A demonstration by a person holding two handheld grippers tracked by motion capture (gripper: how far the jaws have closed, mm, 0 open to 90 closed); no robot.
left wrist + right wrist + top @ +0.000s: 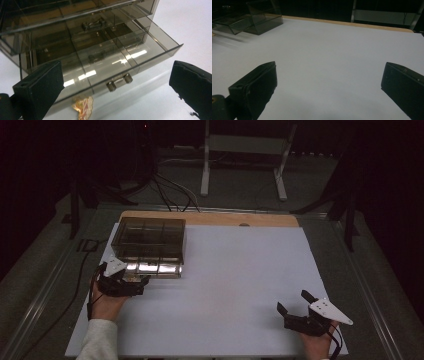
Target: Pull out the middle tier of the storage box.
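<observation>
Here the left gripper (pixel 117 82) hangs released, jaws wide, just before the pulled-out bottom drawer (pixel 105 67) of the smoky transparent plastic drawer box (pixel 150 237), its small handle (pixel 119 82) between them. Well apart, the right gripper (pixel 296 306) rests released over the white table sheet (pixel 230 280).

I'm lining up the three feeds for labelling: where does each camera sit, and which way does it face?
High view: above the person's side, looking forward and down on the white table; both forearms, left gripper, right gripper.
Left gripper view: on the left gripper, facing the smoky drawer box, its drawer pulled out; open jaws.
Right gripper view: on the right gripper, facing bare table; open jaws.
Shared: the box appears in all three.
</observation>
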